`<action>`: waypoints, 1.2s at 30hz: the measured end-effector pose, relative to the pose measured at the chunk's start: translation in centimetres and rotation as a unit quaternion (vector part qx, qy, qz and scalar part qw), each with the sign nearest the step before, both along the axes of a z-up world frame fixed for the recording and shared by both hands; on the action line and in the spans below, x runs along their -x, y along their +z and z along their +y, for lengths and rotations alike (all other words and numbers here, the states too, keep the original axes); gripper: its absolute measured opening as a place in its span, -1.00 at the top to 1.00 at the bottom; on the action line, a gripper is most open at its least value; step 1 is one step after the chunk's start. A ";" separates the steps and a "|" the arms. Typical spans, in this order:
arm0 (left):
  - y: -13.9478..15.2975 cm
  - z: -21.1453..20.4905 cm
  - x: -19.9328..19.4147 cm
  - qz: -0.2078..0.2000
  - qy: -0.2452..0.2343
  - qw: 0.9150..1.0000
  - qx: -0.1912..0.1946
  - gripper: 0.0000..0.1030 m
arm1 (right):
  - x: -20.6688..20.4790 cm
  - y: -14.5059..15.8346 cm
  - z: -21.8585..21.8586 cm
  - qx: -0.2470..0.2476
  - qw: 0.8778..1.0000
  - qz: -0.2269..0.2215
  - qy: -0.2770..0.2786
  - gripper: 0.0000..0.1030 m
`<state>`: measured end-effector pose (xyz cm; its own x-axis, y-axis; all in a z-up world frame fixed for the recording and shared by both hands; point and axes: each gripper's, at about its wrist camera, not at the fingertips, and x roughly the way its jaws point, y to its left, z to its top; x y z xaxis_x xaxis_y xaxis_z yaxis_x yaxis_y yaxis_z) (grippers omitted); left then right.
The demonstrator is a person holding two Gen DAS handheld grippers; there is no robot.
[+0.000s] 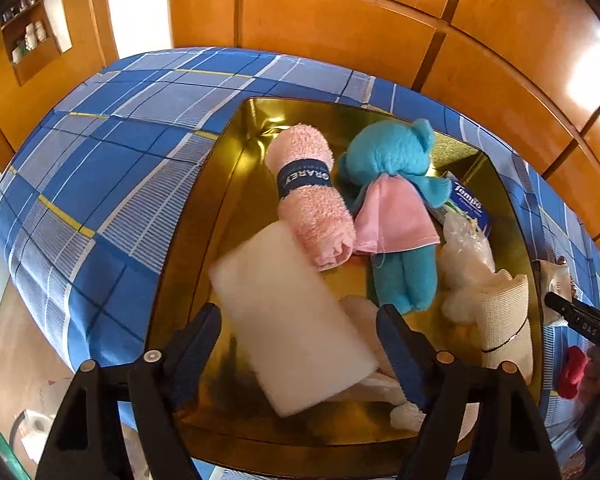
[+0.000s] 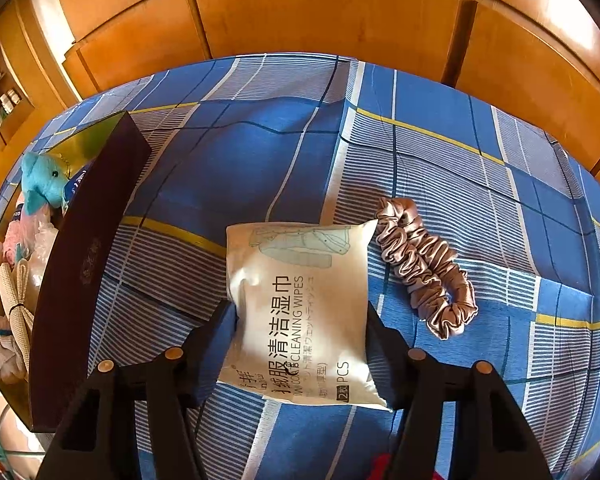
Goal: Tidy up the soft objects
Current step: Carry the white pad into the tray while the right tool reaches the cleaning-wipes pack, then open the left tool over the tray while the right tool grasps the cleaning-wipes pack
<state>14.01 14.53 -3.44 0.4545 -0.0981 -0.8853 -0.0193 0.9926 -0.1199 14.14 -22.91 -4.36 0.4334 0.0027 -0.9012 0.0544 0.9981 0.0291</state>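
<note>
Fingers of the left gripper [image 1: 300, 336] stood apart above the gold-lined box [image 1: 236, 152], with a white foam block [image 1: 288, 324] lying between them; the block looked blurred, and neither pad pressed on it. Beyond the block, inside the box, lay a rolled pink towel [image 1: 312, 196] with a dark band, and just beside it a turquoise plush bear [image 1: 396, 208] in a pink dress. A blue Tempo tissue pack [image 1: 470, 204], a crinkled clear bag [image 1: 466, 244] and a banded cream mesh roll [image 1: 504, 324] filled the box's right side.

Fingers of the right gripper [image 2: 300, 328] were closed against both edges of a white cleaning wipes packet [image 2: 300, 312], gripping it partway open over the blue plaid bedsheet [image 2: 240, 152]. A champagne satin scrunchie [image 2: 424, 264] lay on the sheet just beside the packet's far right corner. The box's dark outer wall [image 2: 88, 248] stood well to the left of the packet. Wooden wardrobe doors [image 2: 320, 16] rose behind the bed.
</note>
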 end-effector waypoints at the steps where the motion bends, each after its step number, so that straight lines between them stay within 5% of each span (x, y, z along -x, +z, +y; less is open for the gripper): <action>1: 0.0 0.0 0.2 -0.004 0.003 1.000 -0.004 -0.62 | 0.0 0.0 0.0 0.000 1.000 -0.001 0.000 -0.20; 17: 6.0 -0.9 6.5 -0.143 0.044 0.987 -0.052 -0.63 | 0.5 0.1 0.3 0.020 1.000 -0.016 0.005 -0.17; 36: 6.3 -1.9 9.7 -0.154 0.052 0.985 -0.056 -0.65 | 1.3 0.7 1.2 0.018 0.999 -0.037 0.010 0.02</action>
